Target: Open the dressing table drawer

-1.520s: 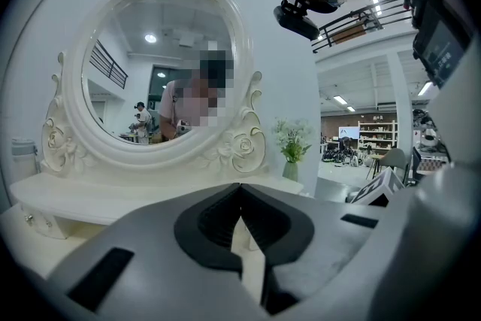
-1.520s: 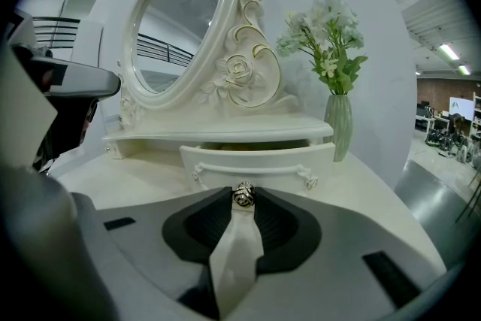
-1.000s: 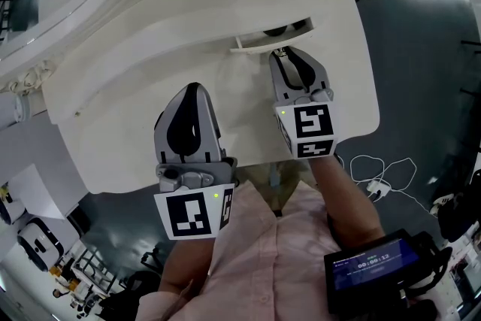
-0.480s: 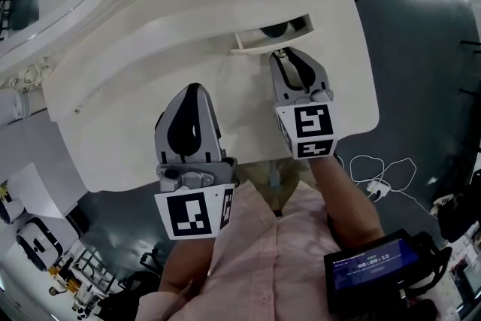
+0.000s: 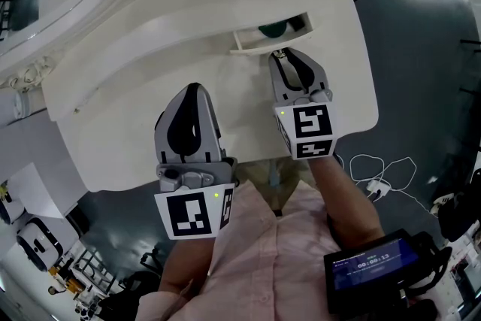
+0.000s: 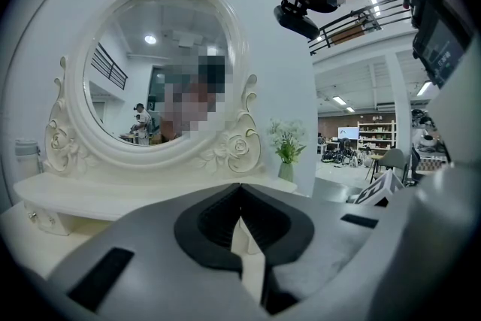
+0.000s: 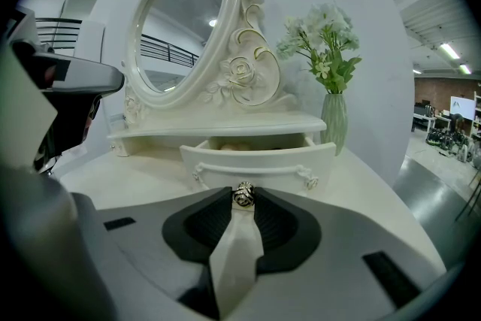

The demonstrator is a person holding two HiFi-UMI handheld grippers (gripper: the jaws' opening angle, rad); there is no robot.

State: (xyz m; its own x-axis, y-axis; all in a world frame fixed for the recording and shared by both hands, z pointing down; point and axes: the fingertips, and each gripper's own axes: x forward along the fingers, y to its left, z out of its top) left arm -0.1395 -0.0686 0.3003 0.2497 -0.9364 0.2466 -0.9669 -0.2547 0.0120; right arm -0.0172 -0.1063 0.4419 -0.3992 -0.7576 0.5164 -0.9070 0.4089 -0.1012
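- Right gripper [image 5: 279, 55] reaches forward, jaws pinching the knob [image 7: 243, 194] of the drawer [image 5: 264, 41], which is partly out.
- Left gripper [image 5: 192, 89] hovers over the table [image 5: 113, 128], jaws pressed together, empty.

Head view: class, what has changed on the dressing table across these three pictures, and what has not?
The drawer has slid slightly further out, pulled by the right gripper, which is shut on its knob. The left gripper stays put, shut and empty.
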